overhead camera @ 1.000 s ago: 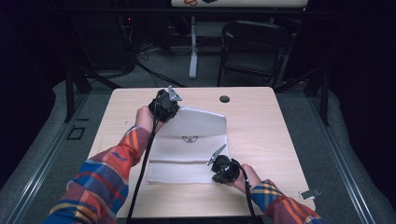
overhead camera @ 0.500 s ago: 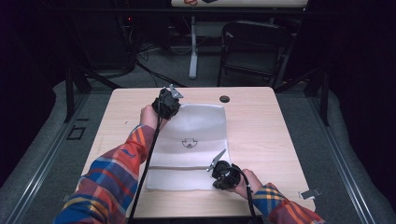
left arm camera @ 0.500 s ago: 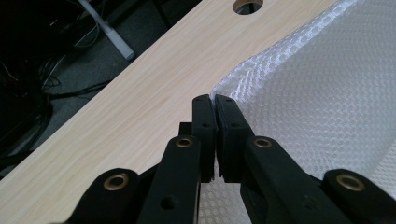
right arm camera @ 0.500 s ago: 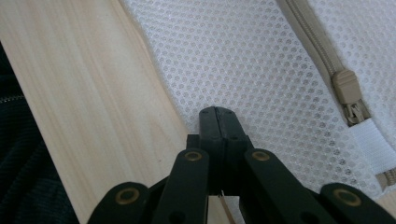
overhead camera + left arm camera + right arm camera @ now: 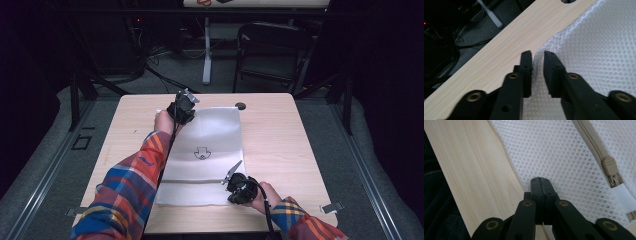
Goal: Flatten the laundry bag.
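1. Nearest you, your right gripper (image 5: 235, 181) sits at the near right of the white mesh laundry bag (image 5: 210, 145). In the right gripper view its jaws are pressed together, with mesh running beneath them. They look clamped on the bag's near edge, though the pinch itself is hidden under the tips.
2. Just beyond those jaws lies the bag's beige zipper (image 5: 594, 147), with its pull (image 5: 611, 170) beside a white fabric tab (image 5: 624, 195). Holding here probably anchors the zipper end.
3. The bag lies flat across the middle of the desk (image 5: 290, 145), a small dark logo (image 5: 201, 153) at its centre.
4. Farthest off, your left gripper (image 5: 181, 107) is at the bag's far left corner. Its jaws stand slightly parted, astride the mesh edge and not pinching it.
5. With opposite corners held, I judge you are spreading the bag flat.
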